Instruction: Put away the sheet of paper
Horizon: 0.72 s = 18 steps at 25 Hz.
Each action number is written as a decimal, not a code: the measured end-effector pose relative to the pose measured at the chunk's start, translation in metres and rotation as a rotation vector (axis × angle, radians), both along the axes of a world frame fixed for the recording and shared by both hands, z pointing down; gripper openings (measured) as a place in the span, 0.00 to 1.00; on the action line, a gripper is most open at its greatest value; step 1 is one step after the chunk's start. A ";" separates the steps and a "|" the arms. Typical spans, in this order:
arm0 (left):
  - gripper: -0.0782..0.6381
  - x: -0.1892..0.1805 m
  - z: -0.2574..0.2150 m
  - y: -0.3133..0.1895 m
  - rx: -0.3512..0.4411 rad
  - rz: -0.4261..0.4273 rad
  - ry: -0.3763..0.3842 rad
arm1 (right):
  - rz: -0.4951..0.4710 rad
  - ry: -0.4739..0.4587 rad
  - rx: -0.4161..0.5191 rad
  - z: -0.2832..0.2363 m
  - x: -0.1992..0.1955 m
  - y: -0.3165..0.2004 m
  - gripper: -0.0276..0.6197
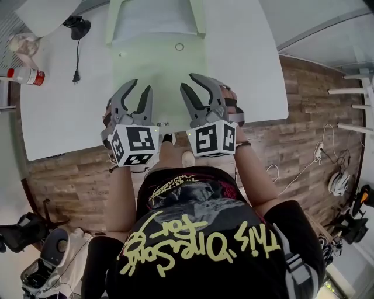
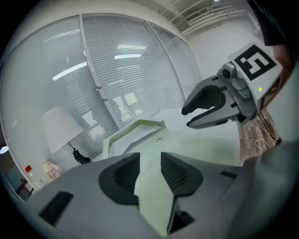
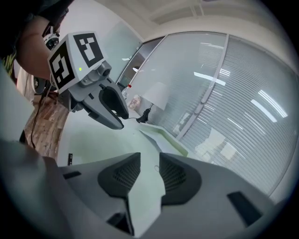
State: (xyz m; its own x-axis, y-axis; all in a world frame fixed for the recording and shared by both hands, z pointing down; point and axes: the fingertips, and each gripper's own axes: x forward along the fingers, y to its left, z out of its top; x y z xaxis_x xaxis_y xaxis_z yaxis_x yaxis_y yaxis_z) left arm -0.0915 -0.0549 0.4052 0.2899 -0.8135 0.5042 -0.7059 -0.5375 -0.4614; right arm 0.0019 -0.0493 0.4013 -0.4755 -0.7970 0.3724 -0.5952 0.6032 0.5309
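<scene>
Your left gripper (image 1: 141, 87) and your right gripper (image 1: 187, 80) hang side by side above the near part of the white rounded table (image 1: 245, 70), each with its black-and-white marker cube turned toward you. Both point away from you, slightly downward. The left one's fingers are spread, and its own view shows only table surface in the gap between the ribbed pads. The right one's fingers are spread too, again with nothing caught between them. The pale green flat sheet of paper (image 1: 158, 64) lies on the table just ahead of both grippers and apart from them. No pad touches it. Its far end runs up to a pale green tray with a raised rim (image 1: 198, 17) at the table's far edge, but you cannot tell from these views whether the sheet's end goes under the tray or only meets it. A small round ring (image 1: 179, 47) sits on the sheet near the tray. Off to your left, well clear of the sheet, lie a black power cord with its plug (image 1: 77, 47) and a clear plastic bottle with a red cap (image 1: 23, 75) on its side. Brown wooden plank floor (image 1: 304, 146) shows around the table.
</scene>
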 end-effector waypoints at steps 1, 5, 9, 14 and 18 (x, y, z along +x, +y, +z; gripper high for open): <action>0.31 0.000 -0.001 0.002 0.001 -0.001 0.012 | -0.003 -0.010 -0.001 -0.001 -0.001 0.002 0.24; 0.30 0.000 -0.005 0.007 0.007 -0.012 0.069 | -0.007 -0.069 -0.002 -0.007 -0.002 0.007 0.22; 0.27 -0.002 -0.010 0.010 0.018 -0.033 0.115 | -0.001 -0.178 -0.035 -0.016 -0.003 0.011 0.21; 0.25 -0.002 -0.021 0.013 0.035 -0.042 0.175 | 0.003 -0.230 -0.034 -0.025 -0.001 0.014 0.19; 0.24 -0.003 -0.034 0.013 0.064 -0.040 0.212 | 0.002 -0.246 -0.021 -0.033 0.000 0.016 0.17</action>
State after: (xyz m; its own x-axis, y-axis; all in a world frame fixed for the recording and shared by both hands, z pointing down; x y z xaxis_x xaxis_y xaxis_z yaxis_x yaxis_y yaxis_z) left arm -0.0942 -0.0420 0.3711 0.3505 -0.8551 0.3820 -0.8112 -0.4810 -0.3324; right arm 0.0023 -0.0333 0.3685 -0.5527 -0.7911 0.2621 -0.7060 0.6116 0.3571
